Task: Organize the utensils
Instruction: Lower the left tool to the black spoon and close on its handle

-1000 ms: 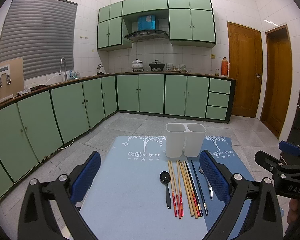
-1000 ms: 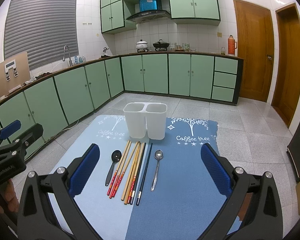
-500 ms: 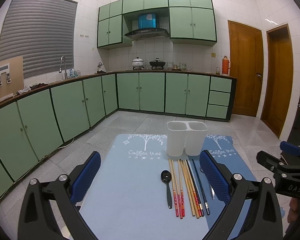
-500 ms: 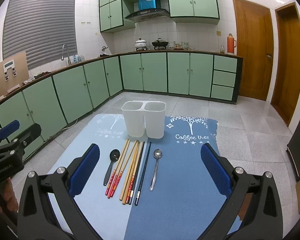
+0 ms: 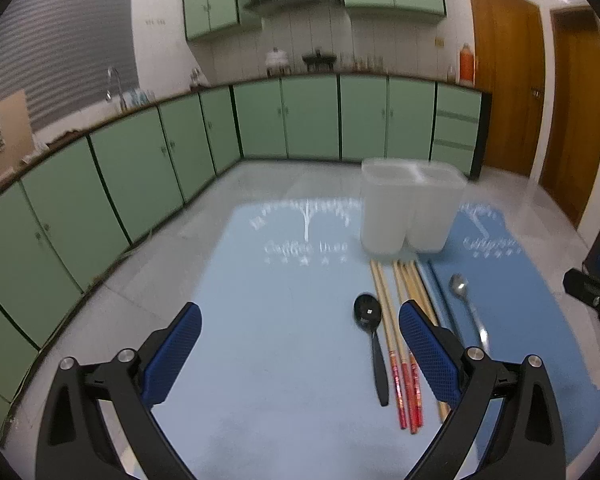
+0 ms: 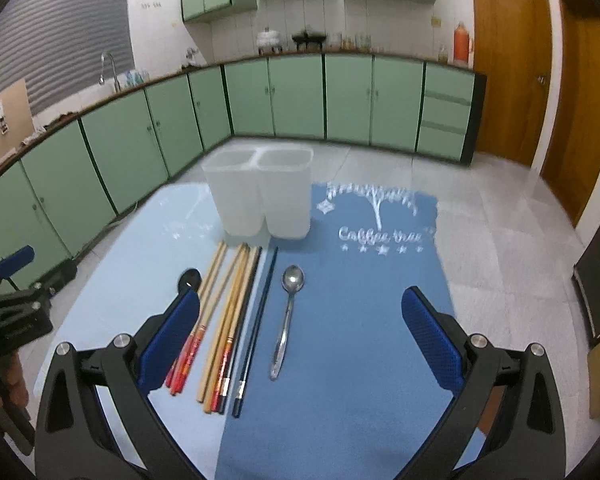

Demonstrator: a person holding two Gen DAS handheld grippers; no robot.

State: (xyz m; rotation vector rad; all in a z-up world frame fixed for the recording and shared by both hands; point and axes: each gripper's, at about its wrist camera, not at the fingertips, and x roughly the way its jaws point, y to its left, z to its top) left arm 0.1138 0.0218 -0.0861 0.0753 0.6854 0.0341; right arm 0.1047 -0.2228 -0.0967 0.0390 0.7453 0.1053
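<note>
Underneath both my grippers lies a two-tone blue mat (image 6: 352, 320), pale on its left half and darker on its right, spread over a grey tiled kitchen floor. My right gripper (image 6: 300, 332) hangs over the near end of the mat with its blue-padded fingers spread wide and nothing between them; my left gripper (image 5: 298, 356) hovers over the pale half, likewise spread and empty. Just ahead of them the utensils lie in a row, handles toward me: a black spoon (image 5: 370, 324) farthest left, then red-tipped chopsticks (image 6: 198, 320), wooden chopsticks (image 6: 230, 320), dark chopsticks (image 6: 258, 320), and a metal spoon (image 6: 288, 312) on the darker half. Past the far tips of the chopsticks stands a white two-compartment utensil holder (image 6: 262, 196), upright; what its compartments hold I cannot see. Beyond that, white "Coffee tree" lettering (image 6: 380, 236) marks the mat, and green cabinets (image 6: 300, 96) line the walls, with brown doors (image 6: 508, 64) on the right.
</note>
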